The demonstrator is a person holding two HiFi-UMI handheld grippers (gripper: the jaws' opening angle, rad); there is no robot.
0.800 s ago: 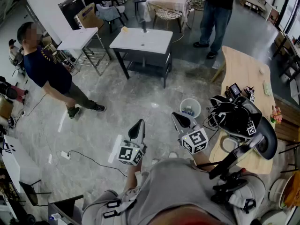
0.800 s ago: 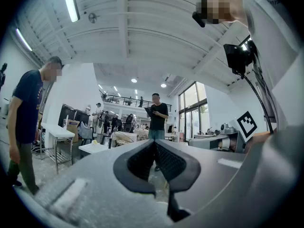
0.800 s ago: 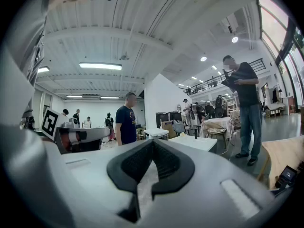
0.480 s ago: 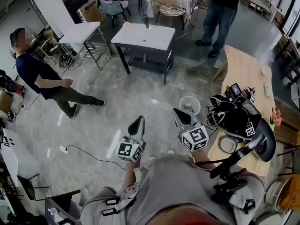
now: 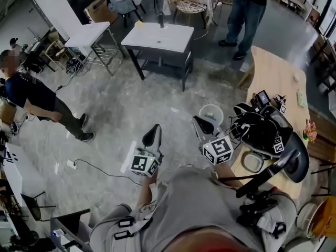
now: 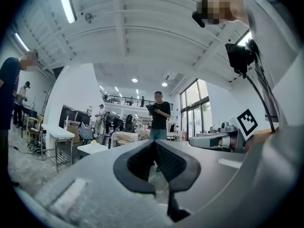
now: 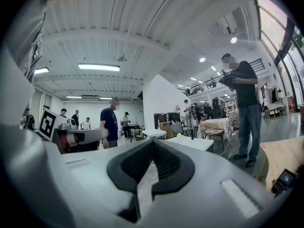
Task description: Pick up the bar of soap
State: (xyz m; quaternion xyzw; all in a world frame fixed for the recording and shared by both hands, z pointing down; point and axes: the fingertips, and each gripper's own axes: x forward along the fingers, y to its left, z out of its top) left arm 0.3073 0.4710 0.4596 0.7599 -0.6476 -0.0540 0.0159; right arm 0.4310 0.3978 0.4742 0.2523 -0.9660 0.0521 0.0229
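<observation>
A small yellow bar of soap [image 5: 139, 23] lies on the back left corner of a white sink counter [image 5: 170, 42] across the floor, far ahead of both grippers. In the left gripper view the soap [image 6: 93, 142] shows as a yellow lump on that counter. My left gripper [image 5: 153, 132] and right gripper [image 5: 201, 124] are held side by side in front of my chest, over the marble floor. Both are shut with nothing between the jaws, as the left gripper view [image 6: 155, 144] and the right gripper view [image 7: 151, 144] show.
A white bin [image 5: 211, 112] stands on the floor just ahead of the right gripper. A wooden table [image 5: 274, 80] and a loaded office chair [image 5: 273, 135] are at the right. One person [image 5: 32, 96] walks at the left, another [image 5: 247, 9] stands beyond the counter. A cable [image 5: 100, 170] crosses the floor.
The person at the left has walked further left and nearer. The sink counter has shifted slightly in the head view. Both grippers stay shut in the same place before me.
</observation>
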